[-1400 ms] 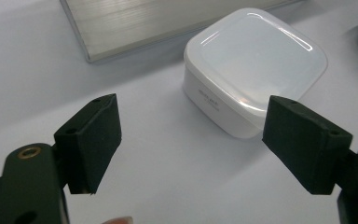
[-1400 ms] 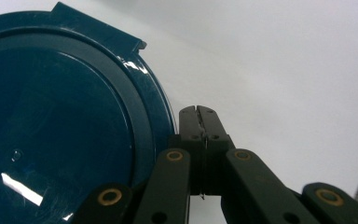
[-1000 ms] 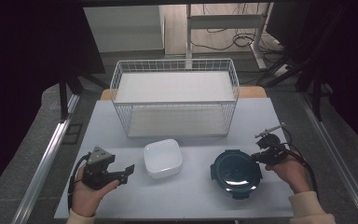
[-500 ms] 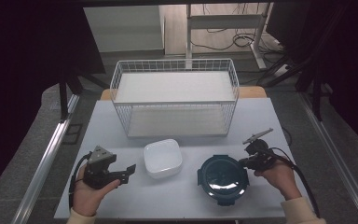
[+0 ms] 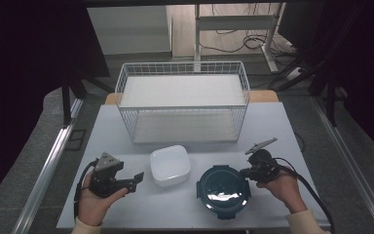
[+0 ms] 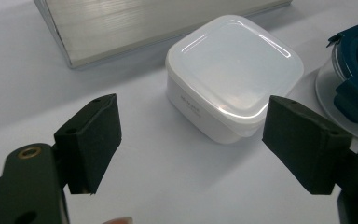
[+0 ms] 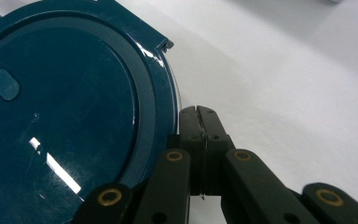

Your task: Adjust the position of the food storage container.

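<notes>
Right gripper point(image 5: 247, 171) is being held with its jaws pressed fully together, nothing between them, the closed tip lying against the rim of the round dark-teal lidded container point(image 5: 222, 191). In the right gripper view the shut tip point(image 7: 200, 122) is touching the lid's edge point(image 7: 165, 100); whether it is being pushed or merely rested there cannot be told.

Left gripper point(image 5: 137, 178) is being held low over the table point(image 5: 292, 124), jaws spread wide and empty, aimed at the white square lidded container point(image 5: 170, 165). In the left gripper view that container point(image 6: 235, 74) is being framed between the two pads, well apart from both.

Wire basket point(image 5: 183, 73) is standing at the far side of the table, and nothing is being carried toward it.

Progress, as judged: early. Both containers are sitting on the table in front of the basket, neither being gripped nor lifted. If the basket is the destination, both placements are being left to do.
</notes>
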A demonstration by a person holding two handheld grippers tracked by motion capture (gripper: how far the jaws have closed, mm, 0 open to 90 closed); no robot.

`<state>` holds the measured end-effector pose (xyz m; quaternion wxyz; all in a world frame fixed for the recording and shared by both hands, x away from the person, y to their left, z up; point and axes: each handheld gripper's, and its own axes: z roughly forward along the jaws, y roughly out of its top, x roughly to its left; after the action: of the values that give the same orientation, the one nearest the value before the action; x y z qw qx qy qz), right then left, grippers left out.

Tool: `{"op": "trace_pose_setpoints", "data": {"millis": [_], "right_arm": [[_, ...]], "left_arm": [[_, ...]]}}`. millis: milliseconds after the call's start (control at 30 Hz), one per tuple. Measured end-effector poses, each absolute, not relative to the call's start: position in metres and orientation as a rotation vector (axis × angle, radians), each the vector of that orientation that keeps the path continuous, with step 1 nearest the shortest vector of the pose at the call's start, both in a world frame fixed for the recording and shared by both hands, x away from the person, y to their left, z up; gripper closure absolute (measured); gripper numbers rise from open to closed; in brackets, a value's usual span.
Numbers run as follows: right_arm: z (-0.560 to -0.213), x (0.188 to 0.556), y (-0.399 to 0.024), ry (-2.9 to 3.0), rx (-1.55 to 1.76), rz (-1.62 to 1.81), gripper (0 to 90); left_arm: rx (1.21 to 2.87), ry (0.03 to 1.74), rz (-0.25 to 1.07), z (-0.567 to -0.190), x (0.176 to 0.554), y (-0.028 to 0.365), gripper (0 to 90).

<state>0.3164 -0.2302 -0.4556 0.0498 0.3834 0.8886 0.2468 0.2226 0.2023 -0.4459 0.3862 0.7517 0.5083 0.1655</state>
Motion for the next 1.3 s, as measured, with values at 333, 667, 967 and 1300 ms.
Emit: {"op": "trace_pose_setpoints", "data": {"millis": [333, 667, 967, 1300], "right_arm": [[-0.457, 0.316, -0.229, 2.725, 1.127, 0.782, 90.0], [-0.440, 0.297, -0.260, 2.507, 1.173, 1.088, 89.7], [-0.440, 0.275, -0.275, 2.439, 1.235, 1.215, 40.2], [-0.442, 0.269, -0.285, 2.286, 1.360, 1.315, 23.2]], "left_arm": [[1.914, 1.282, 0.418, -0.446, 0.221, 0.200, 19.2], [1.864, 1.282, 0.398, -0.446, 0.220, 0.205, 19.6], [1.846, 1.275, 0.356, -0.451, 0.221, 0.205, 19.6], [1.827, 1.284, 0.351, -0.449, 0.211, 0.204, 19.4]]}}
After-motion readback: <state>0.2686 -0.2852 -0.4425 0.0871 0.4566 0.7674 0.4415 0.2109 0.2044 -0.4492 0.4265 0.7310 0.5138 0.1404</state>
